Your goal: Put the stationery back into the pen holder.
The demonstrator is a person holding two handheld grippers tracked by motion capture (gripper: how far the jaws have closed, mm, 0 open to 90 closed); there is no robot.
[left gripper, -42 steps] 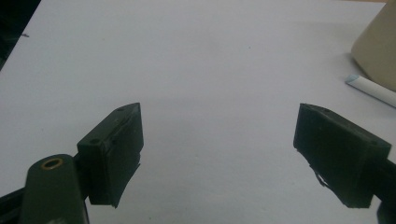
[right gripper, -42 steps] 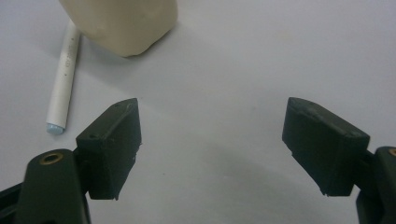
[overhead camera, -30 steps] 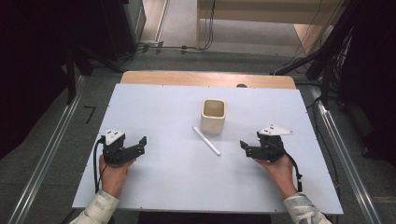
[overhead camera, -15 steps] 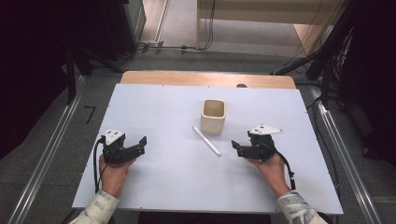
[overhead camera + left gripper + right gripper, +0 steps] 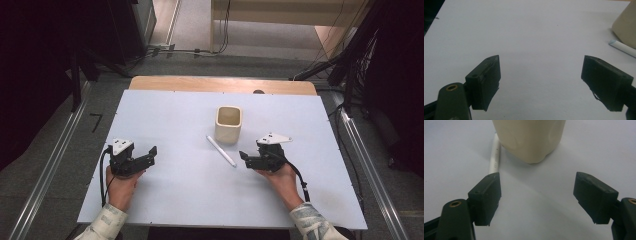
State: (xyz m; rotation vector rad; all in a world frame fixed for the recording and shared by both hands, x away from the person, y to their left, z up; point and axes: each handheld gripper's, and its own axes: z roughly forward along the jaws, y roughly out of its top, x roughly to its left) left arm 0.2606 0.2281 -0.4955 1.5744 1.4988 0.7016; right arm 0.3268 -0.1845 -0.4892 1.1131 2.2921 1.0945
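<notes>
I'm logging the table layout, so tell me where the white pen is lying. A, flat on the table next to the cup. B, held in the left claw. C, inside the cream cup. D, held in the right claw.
A: the white pen lies flat on the table just beside the cream cup, while the right claw and left claw are both open and empty.

White table (image 5: pixel 175 195) mostly bare: wide free room across left half, along near edge, along far edge. Obstacles only at middle-right: cream cup (image 5: pixel 229 123) upright, white pen (image 5: pixel 221 151) lying flat just beside its near-left corner. Left gripper (image 5: pixel 150 156), jaws wide apart, faces bare surface; cup and pen well off to its right. Right gripper (image 5: pixel 244 158), jaws wide apart, near pen's end; cup close ahead (image 5: pixel 529 137), pen (image 5: pixel 494 157) leading toward its left jaw.
</notes>
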